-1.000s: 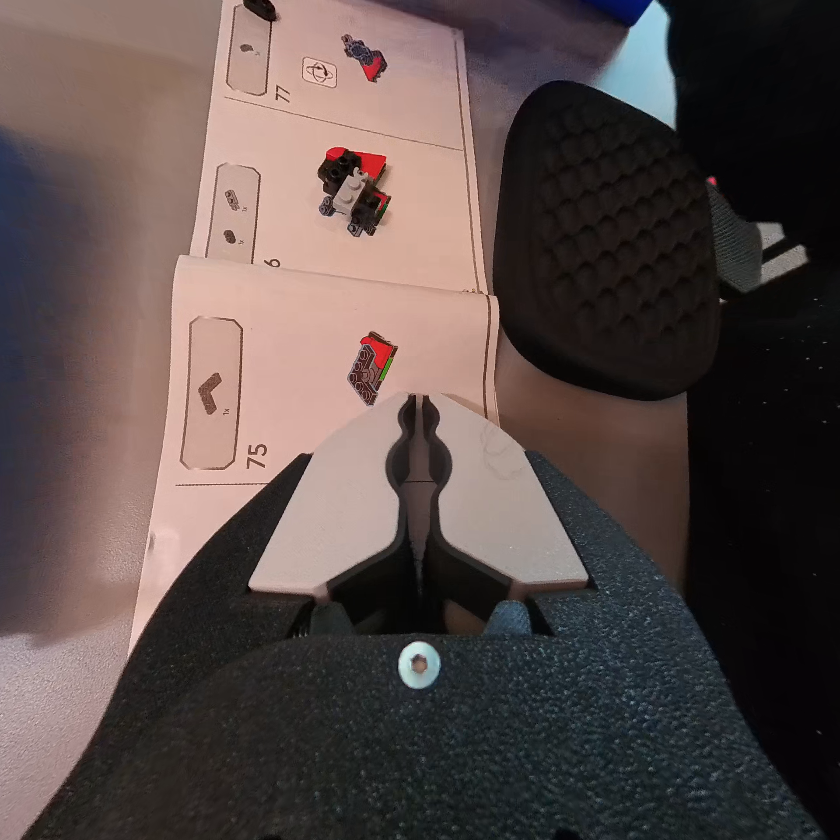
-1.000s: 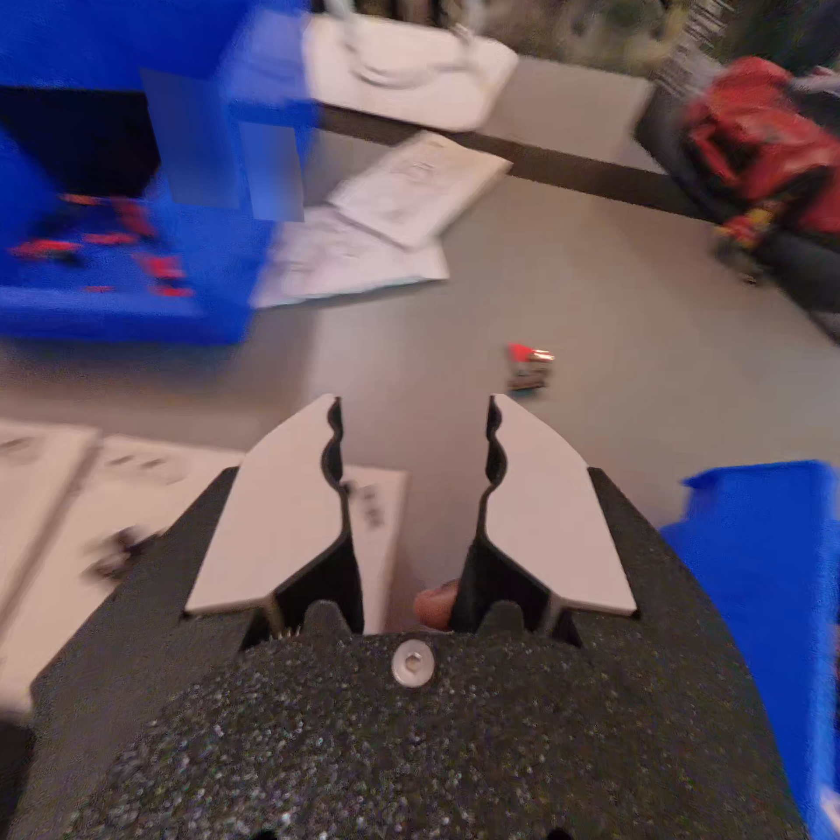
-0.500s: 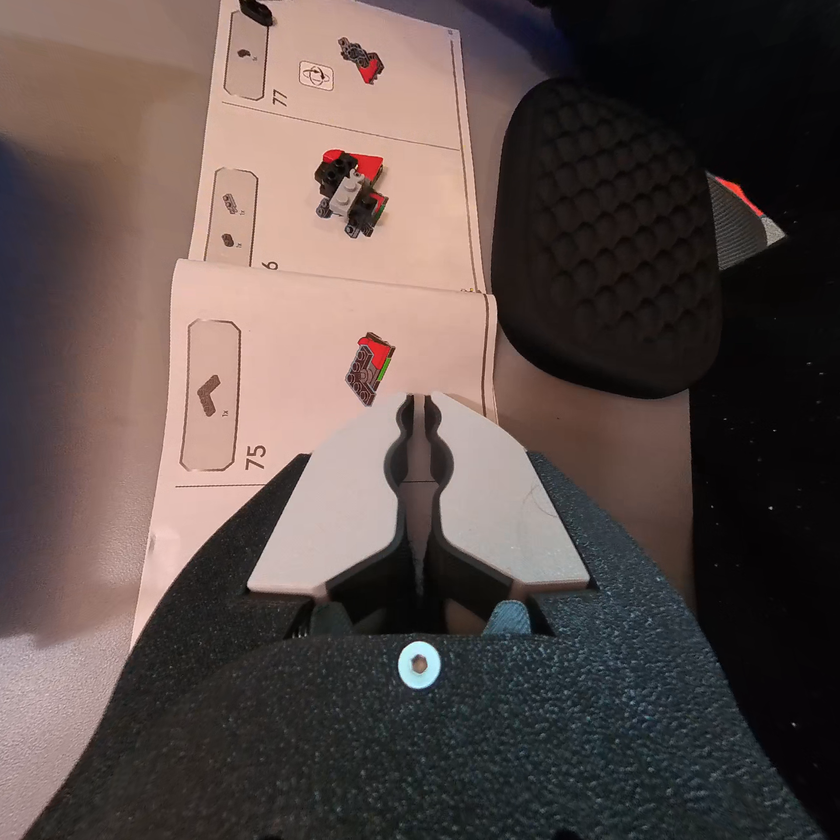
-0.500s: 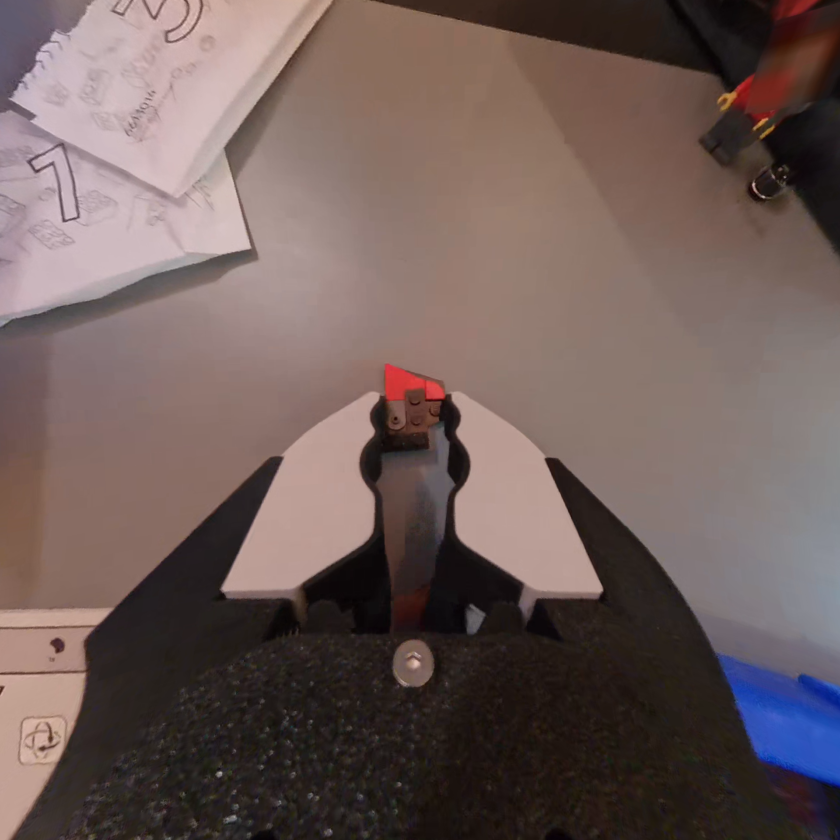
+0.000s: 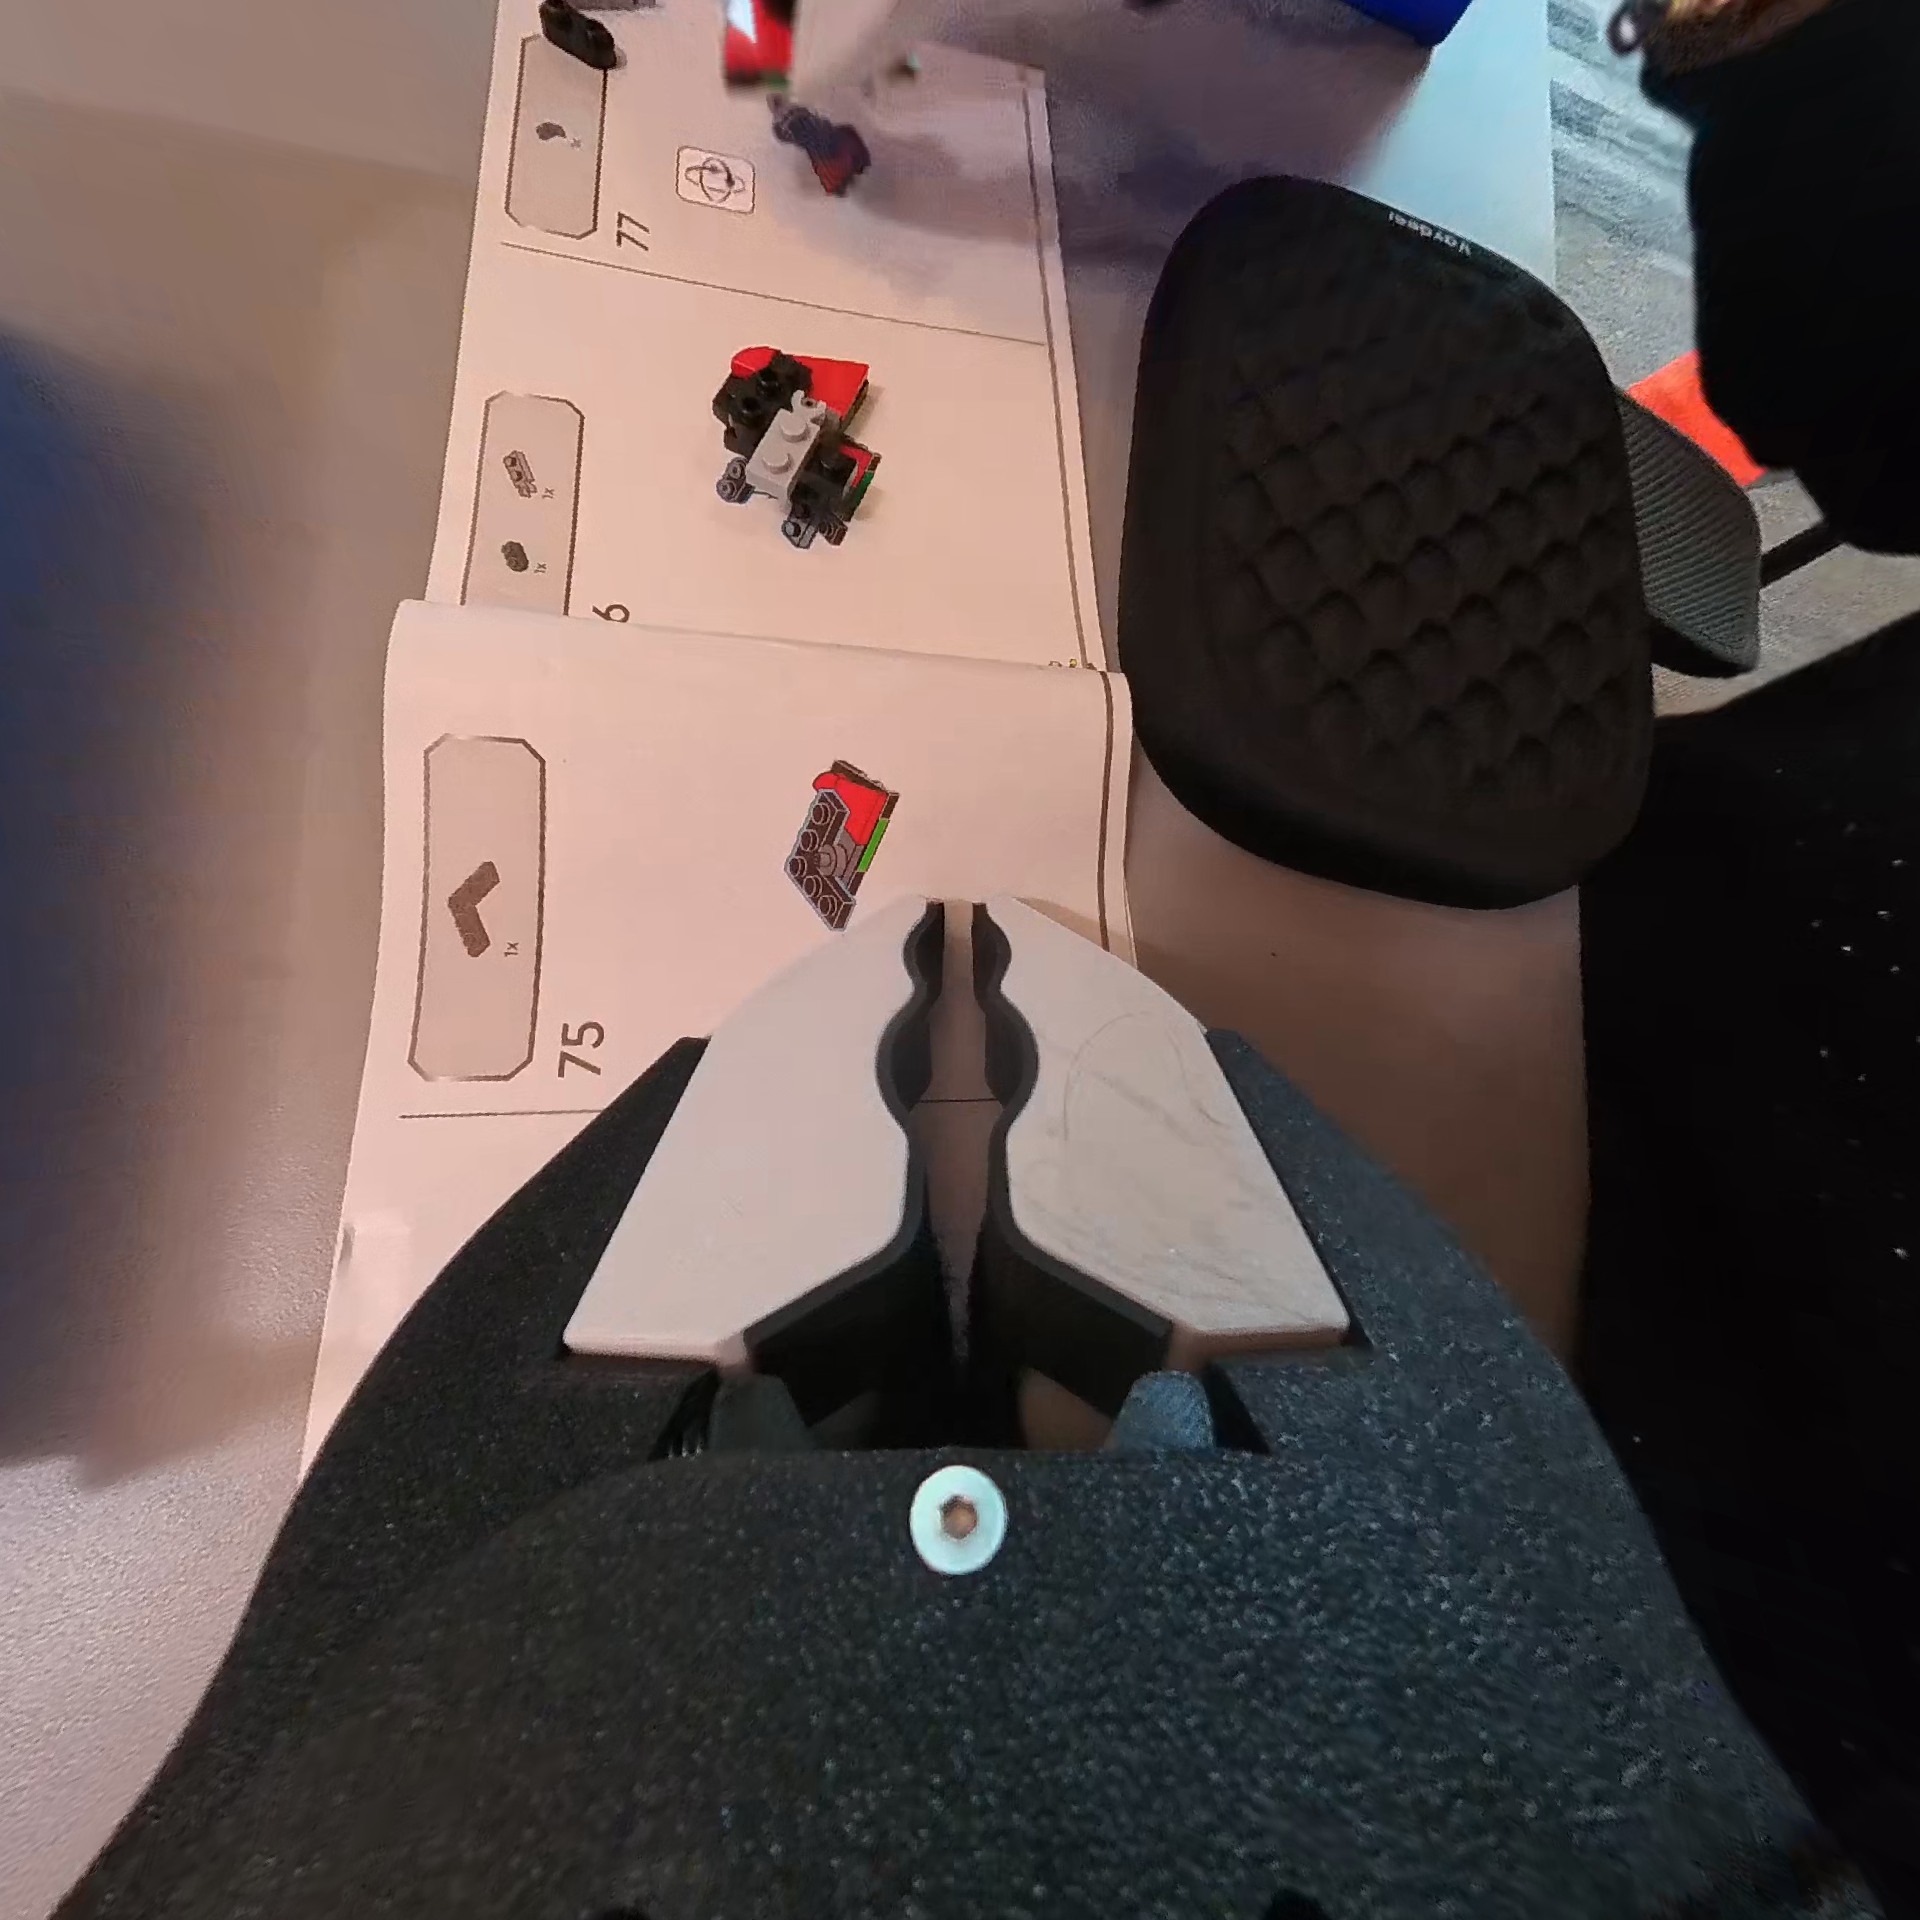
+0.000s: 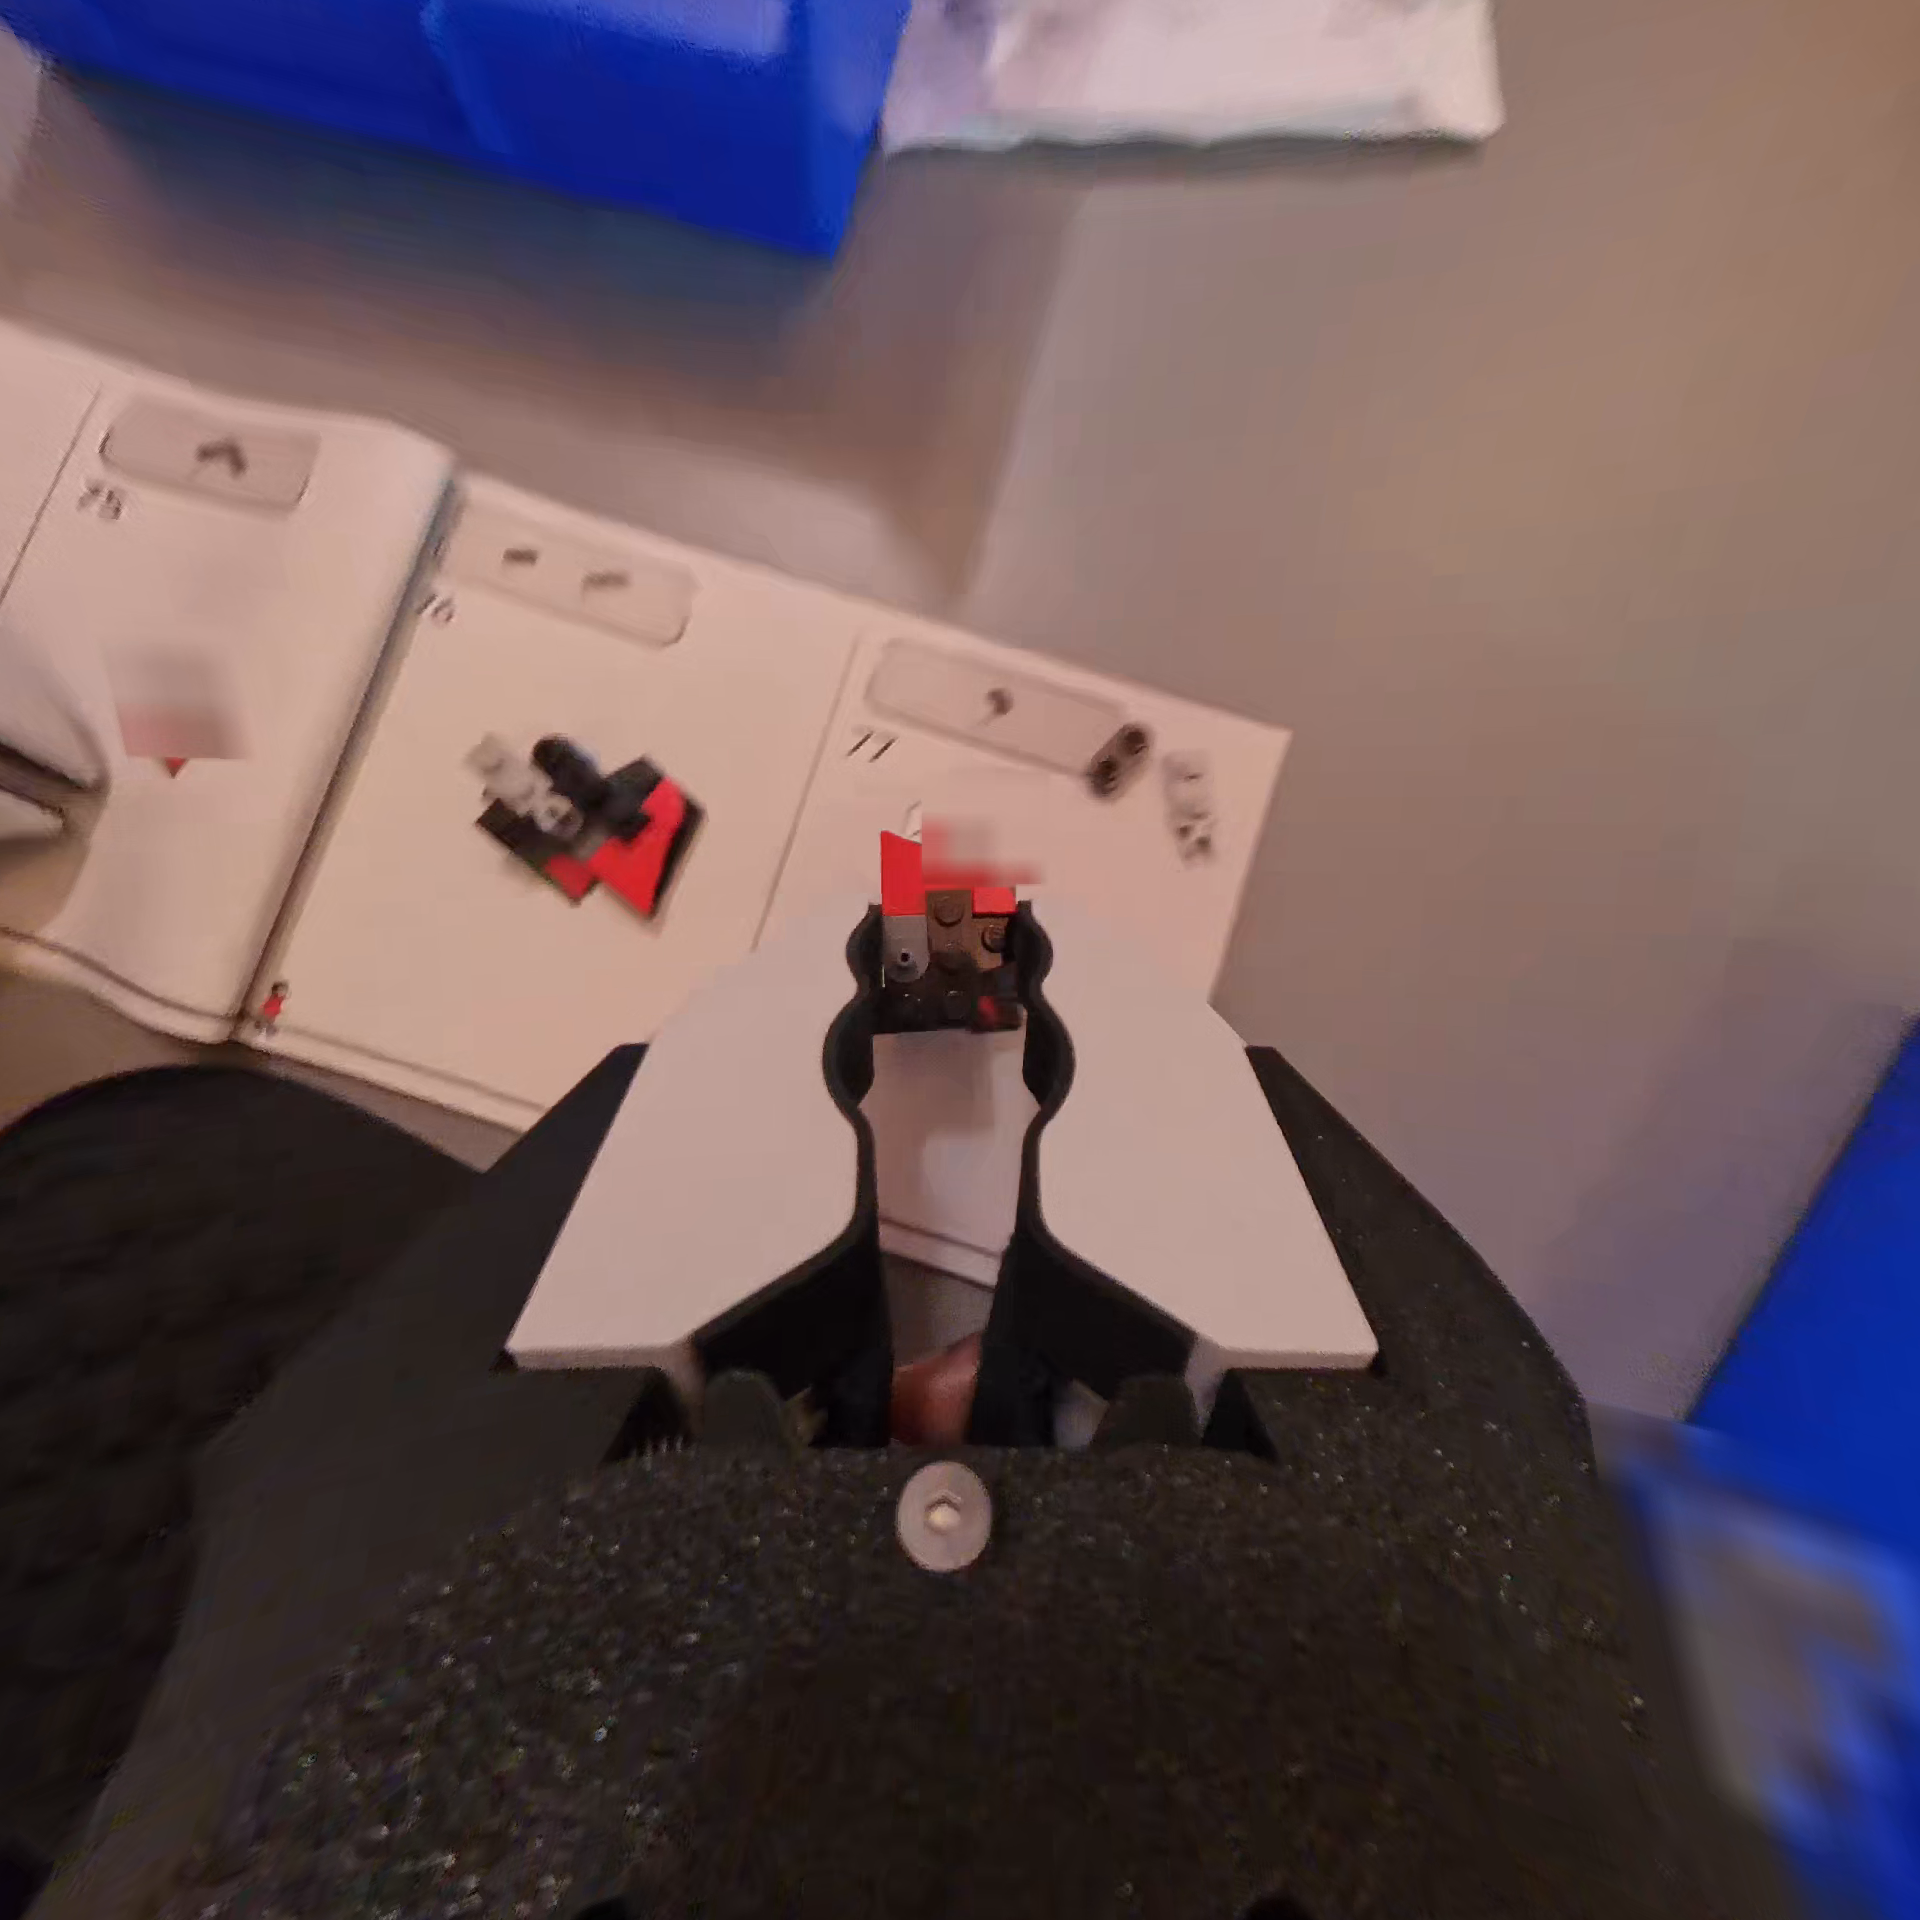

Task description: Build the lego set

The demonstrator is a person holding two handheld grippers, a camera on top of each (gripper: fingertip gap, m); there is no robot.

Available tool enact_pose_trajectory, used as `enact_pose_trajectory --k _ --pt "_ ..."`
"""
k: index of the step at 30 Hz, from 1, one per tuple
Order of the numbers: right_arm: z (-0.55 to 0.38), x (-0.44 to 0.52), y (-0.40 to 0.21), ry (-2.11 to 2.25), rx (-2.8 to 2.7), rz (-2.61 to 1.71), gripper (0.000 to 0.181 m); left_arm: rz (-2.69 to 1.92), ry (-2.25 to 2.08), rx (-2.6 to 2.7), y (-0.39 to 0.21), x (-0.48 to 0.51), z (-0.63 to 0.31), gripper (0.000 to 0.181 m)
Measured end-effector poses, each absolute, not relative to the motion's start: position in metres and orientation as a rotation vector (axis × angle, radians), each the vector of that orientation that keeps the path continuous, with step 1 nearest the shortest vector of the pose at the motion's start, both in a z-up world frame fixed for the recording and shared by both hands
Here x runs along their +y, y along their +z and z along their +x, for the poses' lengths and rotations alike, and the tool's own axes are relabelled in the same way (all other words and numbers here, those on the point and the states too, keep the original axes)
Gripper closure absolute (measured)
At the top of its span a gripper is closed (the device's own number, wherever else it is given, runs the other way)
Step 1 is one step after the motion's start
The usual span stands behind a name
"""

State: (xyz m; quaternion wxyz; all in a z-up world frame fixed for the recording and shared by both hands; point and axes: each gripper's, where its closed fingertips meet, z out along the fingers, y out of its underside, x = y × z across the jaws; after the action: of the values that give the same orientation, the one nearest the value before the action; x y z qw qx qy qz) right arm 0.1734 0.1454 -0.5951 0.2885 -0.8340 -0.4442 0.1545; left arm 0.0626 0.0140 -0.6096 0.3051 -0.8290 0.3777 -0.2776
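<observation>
A red, black and grey lego sub-assembly (image 5: 795,447) lies on the open instruction booklet (image 5: 665,810); it also shows in the right wrist view (image 6: 587,821). My left gripper (image 5: 958,914) is shut and empty, low over the booklet's near page. My right gripper (image 6: 945,925) is shut on a small red and black lego assembly (image 6: 940,935) and holds it above the booklet's (image 6: 395,935) right page. That held piece shows as a red blur (image 5: 758,42) at the top of the left wrist view. A small black piece (image 6: 1117,753) and a small grey piece (image 6: 1190,810) lie on that page.
A black textured chair armrest (image 5: 1392,540) sits right of the booklet. A blue bin (image 6: 623,114) stands behind the booklet and another blue bin (image 6: 1818,1299) is at the right. White paper bags (image 6: 1195,83) lie at the back on the grey table (image 6: 1455,520). The left gripper's tips are roughly 20 cm from the right gripper's.
My right gripper closed on the small red and black assembly on the bare table and carried it over the booklet. My left gripper has stayed shut and still.
</observation>
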Motion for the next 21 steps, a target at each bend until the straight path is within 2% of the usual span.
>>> enact_pose_trajectory --k 5,7,9,14,21 --pt "0.166 0.129 -0.610 0.432 -1.268 -2.220 0.157 -2.194 -0.743 0.998 -0.610 0.014 0.063 0.177" --pt "0.166 0.129 -0.604 0.462 -1.255 -2.207 0.137 -2.197 -0.753 0.994 -0.609 0.014 0.063 0.177" --pt "0.165 0.131 -0.591 0.539 -1.227 -2.176 0.134 -2.200 -0.763 0.989 -0.609 0.014 0.063 0.177" --pt "0.190 0.188 -0.580 0.429 -1.063 -2.110 0.161 -2.198 -0.763 0.993 -0.609 0.014 0.063 0.177" --pt "0.182 0.205 -0.606 0.435 -1.300 -2.060 0.163 -2.203 -0.787 0.983 -0.609 0.013 0.064 0.176"
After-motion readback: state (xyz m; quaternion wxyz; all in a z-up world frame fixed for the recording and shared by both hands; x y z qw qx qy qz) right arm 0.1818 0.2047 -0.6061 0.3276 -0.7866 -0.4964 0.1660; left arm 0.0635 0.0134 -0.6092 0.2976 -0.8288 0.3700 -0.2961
